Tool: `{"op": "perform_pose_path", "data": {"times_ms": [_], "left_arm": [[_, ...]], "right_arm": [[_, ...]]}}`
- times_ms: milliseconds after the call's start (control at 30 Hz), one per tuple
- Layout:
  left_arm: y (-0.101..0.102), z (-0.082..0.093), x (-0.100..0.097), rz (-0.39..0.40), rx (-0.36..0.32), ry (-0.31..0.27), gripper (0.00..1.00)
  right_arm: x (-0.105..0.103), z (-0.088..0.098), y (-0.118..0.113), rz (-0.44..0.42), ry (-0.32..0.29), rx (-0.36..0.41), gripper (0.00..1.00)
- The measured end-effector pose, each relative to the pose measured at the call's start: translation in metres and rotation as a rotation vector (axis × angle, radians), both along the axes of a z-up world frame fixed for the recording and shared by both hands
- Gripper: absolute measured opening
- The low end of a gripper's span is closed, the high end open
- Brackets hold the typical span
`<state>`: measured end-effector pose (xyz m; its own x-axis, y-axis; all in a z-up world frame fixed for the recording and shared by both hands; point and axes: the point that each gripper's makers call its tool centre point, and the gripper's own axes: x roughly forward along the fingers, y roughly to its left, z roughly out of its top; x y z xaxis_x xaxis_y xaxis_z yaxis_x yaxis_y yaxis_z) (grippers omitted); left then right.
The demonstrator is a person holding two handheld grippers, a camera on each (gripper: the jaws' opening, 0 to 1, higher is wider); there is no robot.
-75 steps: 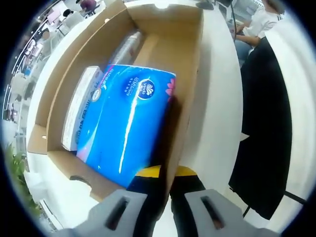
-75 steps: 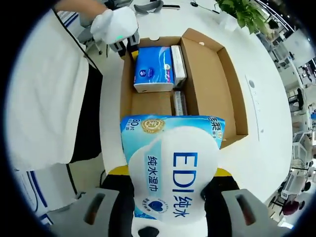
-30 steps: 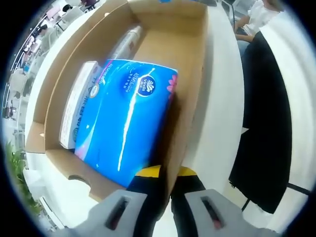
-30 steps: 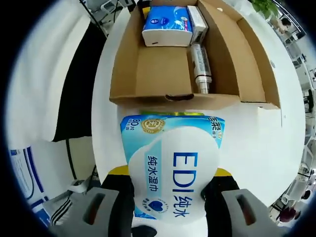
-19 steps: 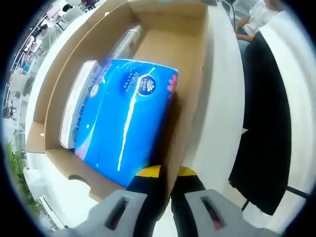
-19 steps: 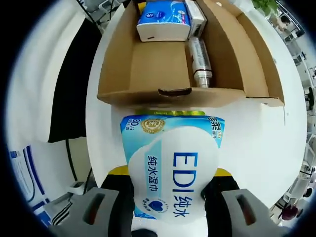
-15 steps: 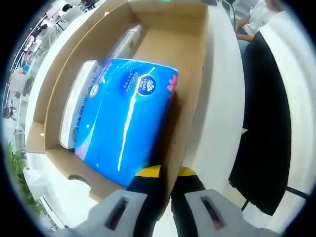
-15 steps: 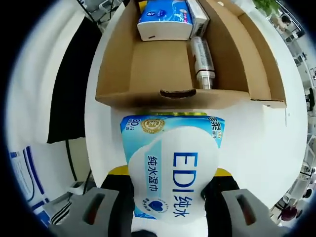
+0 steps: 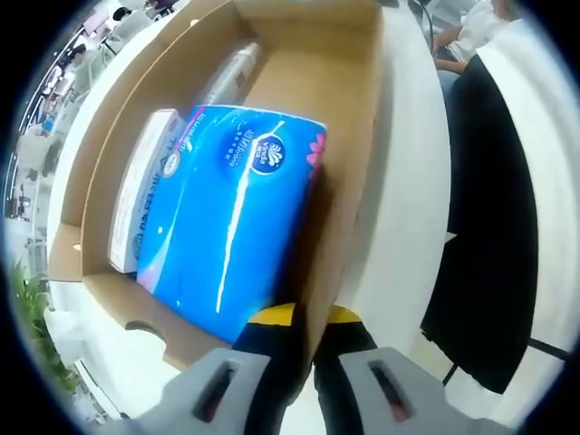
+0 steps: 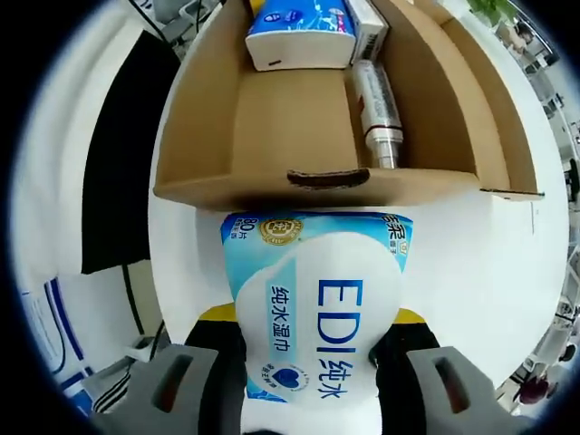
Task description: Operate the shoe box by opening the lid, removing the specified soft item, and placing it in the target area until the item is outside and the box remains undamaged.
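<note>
1. Since the earlier frames, the right gripper (image 10: 308, 362) drew back from over the box (image 10: 199, 136): the box, once under the pack, slid up to 12 o'clock in the right gripper view, and its near wall with the handle cut-out came level with the pack's top edge.
2. The left gripper (image 9: 299, 362) barely moved; its view held the same.
3. The right jaws were clenched on the wipes pack (image 10: 317, 308), which sat outside the box, above the white table (image 10: 507, 272).
4. The left jaws straddled the box wall (image 9: 349, 190), pressed against it from both sides, steadying the box.
5. Inside stayed the blue tissue pack (image 9: 231, 217), a white carton (image 9: 140, 195) at its 9 o'clock, and a metal flask (image 10: 376, 104).
6. Progress, as I judged it: lid open, soft item out, box looking intact. Left to do: set the pack down in the target area and release.
</note>
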<state>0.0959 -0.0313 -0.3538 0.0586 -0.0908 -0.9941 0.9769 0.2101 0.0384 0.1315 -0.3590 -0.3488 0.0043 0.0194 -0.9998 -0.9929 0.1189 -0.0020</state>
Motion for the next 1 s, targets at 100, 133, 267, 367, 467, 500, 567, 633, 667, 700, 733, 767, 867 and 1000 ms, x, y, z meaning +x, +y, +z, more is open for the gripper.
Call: {"op": "perform_pose_path", "data": {"times_ms": [100,133,267,367,467,500,567,633,667,700,733,767,867,1000], "left_arm": [[0.000,0.000,0.000,-0.001,0.003,-0.002,0.05],[0.000,0.000,0.000,-0.001,0.003,-0.001,0.05],[0.001,0.000,0.000,0.000,0.006,0.002,0.05],[0.000,0.000,0.000,0.000,0.007,0.003,0.04],[0.001,0.000,0.000,0.000,0.008,0.004,0.04],[0.001,0.000,0.000,0.001,0.009,0.006,0.04],[0.001,0.000,0.000,0.001,0.010,0.007,0.04],[0.001,0.000,0.000,0.002,0.011,0.007,0.04],[0.001,0.000,0.000,0.002,0.011,0.006,0.04],[0.001,0.000,0.000,0.001,0.011,0.006,0.04],[0.001,0.000,0.000,0.002,0.011,0.005,0.04],[0.001,0.000,0.000,0.002,0.012,0.004,0.04],[0.001,0.000,0.000,0.002,0.013,0.003,0.05],[0.001,0.000,0.000,0.002,0.013,-0.002,0.05]], "right_arm": [[-0.001,-0.002,0.000,0.008,0.002,0.000,0.55],[-0.001,-0.003,0.001,0.010,0.004,-0.001,0.55],[-0.004,-0.008,-0.002,0.020,0.013,-0.018,0.55],[-0.004,-0.008,-0.003,0.030,0.009,-0.017,0.55],[-0.003,-0.009,-0.003,0.035,0.004,-0.010,0.55],[-0.004,-0.010,-0.003,0.045,0.000,-0.015,0.55],[-0.004,-0.012,-0.006,0.110,-0.018,-0.052,0.55],[-0.006,-0.013,-0.008,0.177,-0.035,-0.080,0.55],[-0.006,-0.013,-0.007,0.142,-0.026,-0.059,0.55],[-0.005,-0.012,-0.008,0.137,-0.025,-0.050,0.56],[-0.004,-0.012,-0.009,0.117,-0.023,-0.044,0.56],[-0.003,-0.012,-0.009,0.114,-0.022,-0.042,0.56],[-0.003,-0.012,-0.013,0.122,-0.027,-0.041,0.56],[0.000,-0.013,-0.017,0.120,-0.033,-0.040,0.56]]}}
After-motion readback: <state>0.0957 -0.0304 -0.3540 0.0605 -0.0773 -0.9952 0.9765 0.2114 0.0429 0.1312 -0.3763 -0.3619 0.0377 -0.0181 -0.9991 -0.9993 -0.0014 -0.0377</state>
